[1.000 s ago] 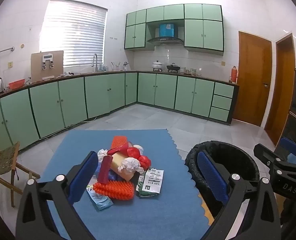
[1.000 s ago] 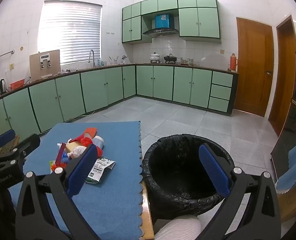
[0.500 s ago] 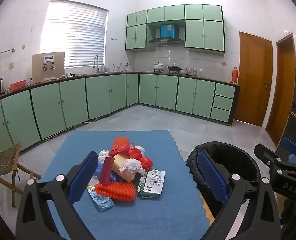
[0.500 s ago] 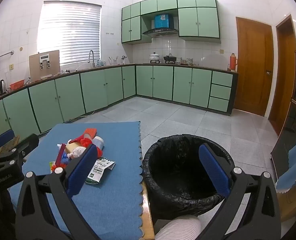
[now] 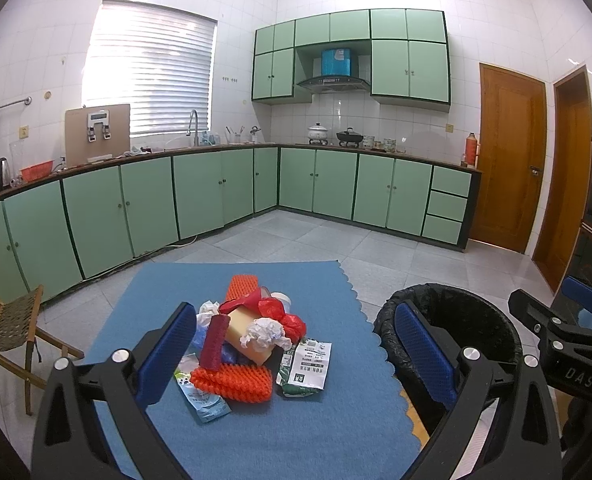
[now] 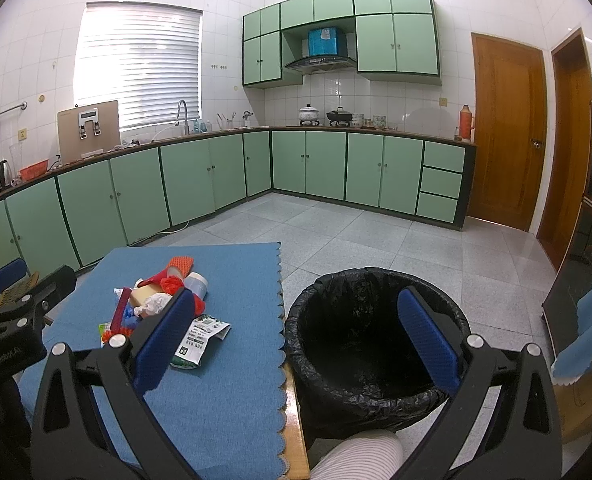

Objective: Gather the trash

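Observation:
A pile of trash [image 5: 248,340] lies on the blue table mat [image 5: 296,432]: orange foam netting [image 5: 232,382], a white and green wrapper [image 5: 306,368], crumpled white tissue [image 5: 264,330], red plastic and a tan block. The pile also shows in the right wrist view [image 6: 156,304]. A bin lined with a black bag [image 6: 376,332] stands right of the table; it also shows in the left wrist view [image 5: 456,320]. My left gripper [image 5: 296,356] is open and empty, held above the mat near the pile. My right gripper [image 6: 296,348] is open and empty, over the bin's near left rim.
Green kitchen cabinets [image 5: 216,196] line the far walls past a tiled floor. A wooden chair [image 5: 12,328] stands left of the table. Two wooden doors [image 5: 512,156] are at the right. A blue cloth [image 6: 588,328] is at the far right.
Both views have shifted very slightly; the pile, the bin and both open grippers stand as before.

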Demonstrator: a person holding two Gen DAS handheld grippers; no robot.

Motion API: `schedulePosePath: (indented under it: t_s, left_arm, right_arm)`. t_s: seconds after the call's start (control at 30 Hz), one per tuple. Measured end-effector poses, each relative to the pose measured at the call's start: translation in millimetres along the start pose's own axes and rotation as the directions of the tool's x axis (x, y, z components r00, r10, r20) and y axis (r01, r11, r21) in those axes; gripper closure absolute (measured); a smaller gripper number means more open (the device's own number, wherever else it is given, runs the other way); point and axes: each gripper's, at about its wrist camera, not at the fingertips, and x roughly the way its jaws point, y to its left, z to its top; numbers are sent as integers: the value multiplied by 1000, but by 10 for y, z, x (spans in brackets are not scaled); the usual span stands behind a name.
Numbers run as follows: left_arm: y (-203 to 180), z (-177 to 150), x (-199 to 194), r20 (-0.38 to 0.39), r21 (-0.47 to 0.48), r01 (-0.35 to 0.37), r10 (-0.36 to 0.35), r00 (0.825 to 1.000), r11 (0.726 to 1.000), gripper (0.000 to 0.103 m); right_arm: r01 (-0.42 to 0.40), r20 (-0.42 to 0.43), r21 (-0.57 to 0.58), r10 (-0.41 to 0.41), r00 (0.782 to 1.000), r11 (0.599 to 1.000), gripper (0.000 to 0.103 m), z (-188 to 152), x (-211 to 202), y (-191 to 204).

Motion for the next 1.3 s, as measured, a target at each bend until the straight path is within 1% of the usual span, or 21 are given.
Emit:
schedulePosePath:
  t_s: [0.43,0.5,0.8,0.87,1.1,1.3]
  left_arm:
    - [148,65,-14,2,1,-2,2,1000,1000,6]
    - [-16,2,-5,0,3,-2,2,1000,1000,6]
    - [50,50,-14,-2,1,-4,4,1000,1000,6]
    - [-17,-4,-1,-1,3,-1,1,1000,1000,6]
    - [22,27,-18,-1,2,-3,3,1000,1000,6]
    - [1,-17,6,-3,4,-2,2,1000,1000,6]
  right_arm:
    - [1,1,1,-1,1000,1000,5,-3,0,0]
    - [0,1,2,0,1000,1000,5,-5,-2,1]
    - [1,-4,3,-1,1000,1000,5,4,15,-1]
    - [2,-4,3,-2,1000,1000,5,2,12,-1]
    - [2,-4,3,-2,1000,1000,5,-4,16,0]
    - [0,-6,4,0,1000,1000,5,-6,20,0]
